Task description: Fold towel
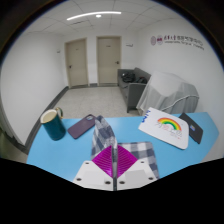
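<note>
The gripper (pixel 116 168) points level across the blue table (pixel 60 150), fingers pinched on the checked towel (pixel 118 160).

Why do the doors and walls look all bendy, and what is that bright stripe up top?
In the gripper view, the wide lens curves the doors and walls; the stripe is a ceiling light glaring; the towel between the gripper fingers looks sharp.
</note>
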